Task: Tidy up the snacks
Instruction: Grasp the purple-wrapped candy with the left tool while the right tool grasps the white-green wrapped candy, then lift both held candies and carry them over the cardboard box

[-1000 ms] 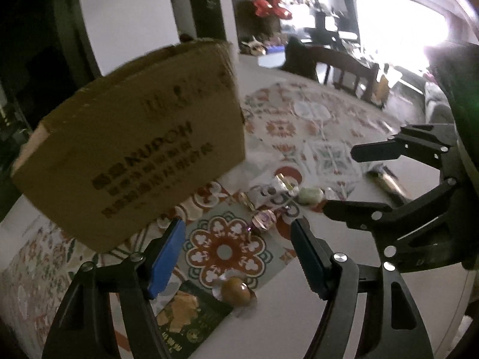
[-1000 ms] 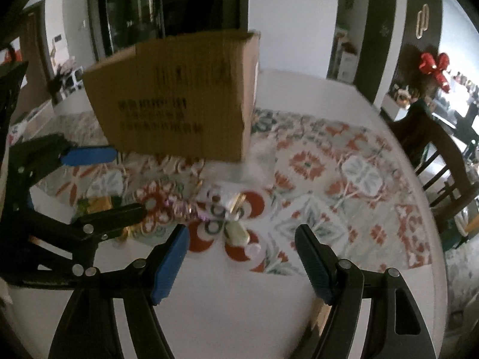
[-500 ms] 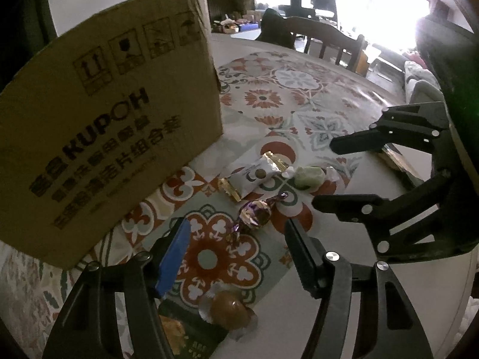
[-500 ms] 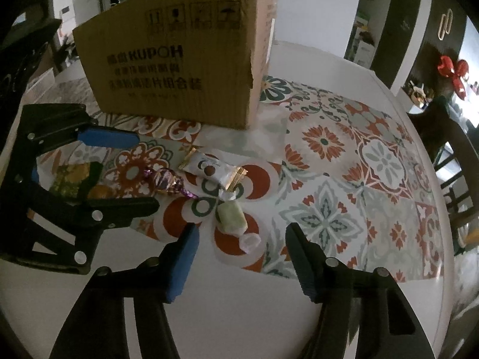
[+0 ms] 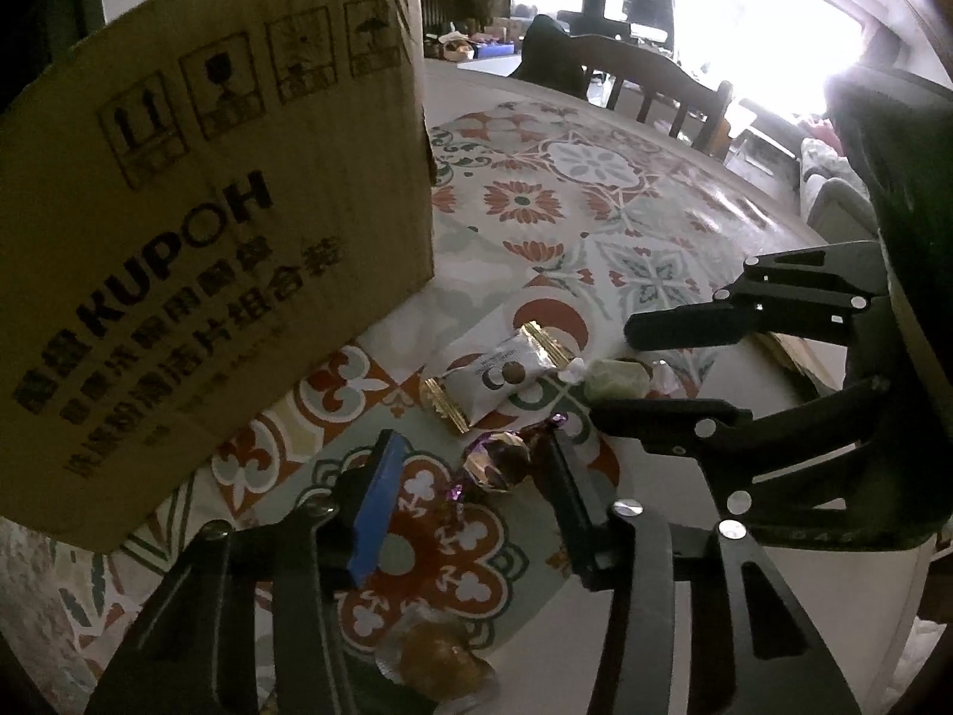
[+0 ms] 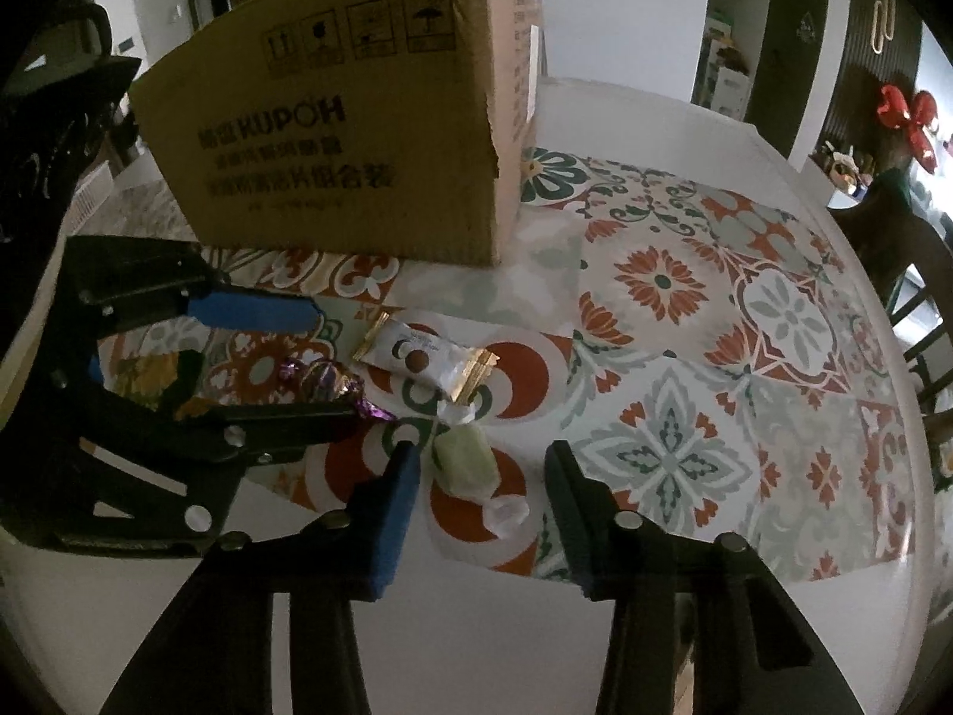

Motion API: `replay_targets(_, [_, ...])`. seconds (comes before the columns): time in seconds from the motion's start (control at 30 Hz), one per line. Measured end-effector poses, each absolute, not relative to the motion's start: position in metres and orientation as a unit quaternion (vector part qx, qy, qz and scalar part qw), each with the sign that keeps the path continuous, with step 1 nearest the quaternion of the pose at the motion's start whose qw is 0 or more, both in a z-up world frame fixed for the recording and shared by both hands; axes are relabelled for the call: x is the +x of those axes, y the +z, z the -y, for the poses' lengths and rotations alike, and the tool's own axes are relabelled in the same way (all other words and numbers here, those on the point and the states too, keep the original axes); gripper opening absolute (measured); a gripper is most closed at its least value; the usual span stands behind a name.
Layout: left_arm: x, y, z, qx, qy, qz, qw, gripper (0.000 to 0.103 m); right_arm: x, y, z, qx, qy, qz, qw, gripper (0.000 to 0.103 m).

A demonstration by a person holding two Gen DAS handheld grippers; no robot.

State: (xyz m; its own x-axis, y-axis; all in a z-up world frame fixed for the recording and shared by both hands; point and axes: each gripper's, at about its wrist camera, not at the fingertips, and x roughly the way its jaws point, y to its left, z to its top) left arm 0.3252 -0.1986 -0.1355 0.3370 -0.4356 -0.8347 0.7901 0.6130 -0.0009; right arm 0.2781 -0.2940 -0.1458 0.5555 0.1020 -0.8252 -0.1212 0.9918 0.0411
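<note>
Two grippers over wrapped sweets on a patterned table, cardboard box (image 6: 357,137) behind.
L gripper (image 5: 470,476) spread around purple-foil candy (image 5: 497,462); R gripper (image 6: 479,476) spread around green candy (image 6: 464,465); white snack bar (image 6: 426,354) between them & box.

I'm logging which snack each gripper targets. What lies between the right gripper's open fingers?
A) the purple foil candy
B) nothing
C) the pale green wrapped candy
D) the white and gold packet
C: the pale green wrapped candy lies between the right gripper's open fingers, untouched.

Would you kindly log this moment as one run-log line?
left gripper: open around purple candy | right gripper: open around green candy | white snack packet: on mat
</note>
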Motion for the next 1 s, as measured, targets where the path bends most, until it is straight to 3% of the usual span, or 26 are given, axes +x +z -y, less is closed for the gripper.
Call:
replay_targets(0.1, [0.323,-0.138,0.201,0.206,-0.391,-0.430,0.787,0.038,0.279,-0.146,0.293,-0.009,0.063,-0.465,0.883,0.039])
replay_targets(0.17, [0.322,-0.140,0.202,0.203,-0.391,-0.434,0.786,0.029,0.279,-0.146,0.293,-0.009,0.063,-0.465,0.883,0.029])
replay_targets(0.23, [0.322,-0.139,0.201,0.194,-0.390,-0.436,0.787,0.029,0.279,-0.146,0.294,-0.005,0.064,-0.465,0.883,0.022])
replay_targets(0.63, [0.313,-0.126,0.190,0.161,-0.377,-0.432,0.803,0.027,0.269,-0.135,0.294,0.021,0.054,-0.447,0.893,0.022])
replay_targets(1.0, [0.300,-0.082,0.164,0.123,-0.332,-0.396,0.847,0.027,0.257,-0.101,0.286,0.026,0.042,-0.405,0.913,0.022])
